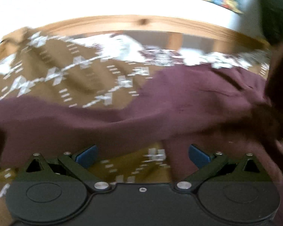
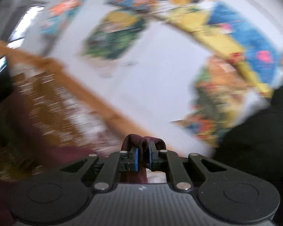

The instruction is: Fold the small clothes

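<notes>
My right tool [image 2: 143, 155] is clamped on a bunched fold of the maroon garment [image 1: 179, 101], the cloth squeezed between the blue pads [image 2: 135, 157] and bulging up over them. My left tool [image 1: 143, 155] has its jaws wide apart with nothing between them, hovering just over the near edge of that same garment.

The garment lies spread across the brown patterned bedspread [image 1: 52, 69], most of it flat toward my left tool, one end lifted where my right tool holds it. I judge it light, soft and limp: it will sag and drape from any single hold, so a pinch in the middle would only bunch it. A corner or hem edge looks like the better place for my left tool to take it, well apart from the right tool's grip, so the cloth can be drawn taut between the two.

The bedspread is wrinkled and soft, so it may drag with the garment. Beyond it runs a wooden bed frame [image 1: 141, 23], and past that a white wall [image 2: 160, 79] with colourful posters [image 2: 226, 37], all heavily blurred.
</notes>
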Available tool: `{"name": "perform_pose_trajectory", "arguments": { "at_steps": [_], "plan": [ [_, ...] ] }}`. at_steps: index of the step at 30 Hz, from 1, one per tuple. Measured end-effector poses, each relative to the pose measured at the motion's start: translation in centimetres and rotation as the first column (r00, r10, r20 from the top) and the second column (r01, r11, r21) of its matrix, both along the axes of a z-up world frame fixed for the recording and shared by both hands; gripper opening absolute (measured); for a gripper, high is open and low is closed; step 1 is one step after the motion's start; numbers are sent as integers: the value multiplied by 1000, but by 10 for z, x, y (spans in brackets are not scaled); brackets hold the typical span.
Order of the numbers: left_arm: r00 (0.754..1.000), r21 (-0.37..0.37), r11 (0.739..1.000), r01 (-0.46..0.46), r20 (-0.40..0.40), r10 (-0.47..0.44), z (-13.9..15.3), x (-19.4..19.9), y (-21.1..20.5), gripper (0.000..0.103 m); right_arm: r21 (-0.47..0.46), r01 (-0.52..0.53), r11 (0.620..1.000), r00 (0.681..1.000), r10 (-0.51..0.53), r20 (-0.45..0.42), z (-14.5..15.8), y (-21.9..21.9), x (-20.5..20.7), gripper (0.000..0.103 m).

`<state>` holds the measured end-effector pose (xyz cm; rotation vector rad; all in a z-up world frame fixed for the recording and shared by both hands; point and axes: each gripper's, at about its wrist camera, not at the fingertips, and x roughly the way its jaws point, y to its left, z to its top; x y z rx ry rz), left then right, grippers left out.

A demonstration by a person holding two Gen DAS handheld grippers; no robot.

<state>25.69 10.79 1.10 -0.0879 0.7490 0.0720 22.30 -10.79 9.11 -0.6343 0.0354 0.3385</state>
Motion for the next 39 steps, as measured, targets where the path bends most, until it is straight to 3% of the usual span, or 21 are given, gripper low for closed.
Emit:
{"name": "perform_pose_trajectory", "arguments": {
  "at_steps": [4, 9, 12, 14, 18, 20, 21, 23, 28, 30, 33, 35, 39],
  "plan": [
    [997, -34, 996, -78, -3, 77, -1, -7, 31, 102, -77, -128, 989, 977, 113, -179, -50, 33, 1, 11],
    [998, -67, 995, -68, 2, 68, -2, -11, 40, 102, -167, -226, 960, 928, 160, -336, -111, 61, -21, 14],
    [1000, -65, 998, -18, 12, 19, -5, -11, 29, 102, -196, -265, 944, 900, 169, -402, -133, 64, -35, 41],
    [1000, -64, 998, 16, 27, -14, -5, -9, 22, 102, -182, -300, 936, 869, 190, -456, -138, 60, -45, 69],
    [994, -98, 990, 100, 55, -95, -5, -3, 4, 102, -100, -322, 941, 807, 218, -549, -141, 47, -59, 85],
    [985, -140, 976, 164, 66, -156, -6, 3, -7, 102, -42, -307, 951, 780, 226, -583, -138, 34, -65, 98],
    [981, -160, 968, 191, 71, -182, -8, 7, -12, 102, -14, -298, 954, 769, 231, -596, -135, 26, -67, 100],
    [972, -182, 955, 235, 67, -226, -12, 13, -22, 102, 25, -257, 966, 765, 219, -605, -128, 9, -70, 100],
    [970, -103, 967, 231, -48, -237, -36, 20, -43, 102, 55, -17, 998, 844, 44, -534, -109, -44, -54, 102],
    [976, -89, 975, 203, -64, -209, -41, 12, -43, 102, 90, 116, 989, 857, -54, -513, -99, -69, -33, 102],
    [985, -121, 981, 152, -67, -161, -42, -1, -32, 99, 195, 305, 932, 847, -171, -503, -86, -109, 11, 101],
    [990, -151, 981, 122, -55, -132, -41, -10, -26, 90, 256, 375, 891, 832, -202, -516, -82, -130, 42, 97],
    [990, -207, 971, 123, -40, -134, -41, -22, -19, 37, 340, 460, 820, 794, -209, -571, -84, -162, 96, 78]
  ]
}}
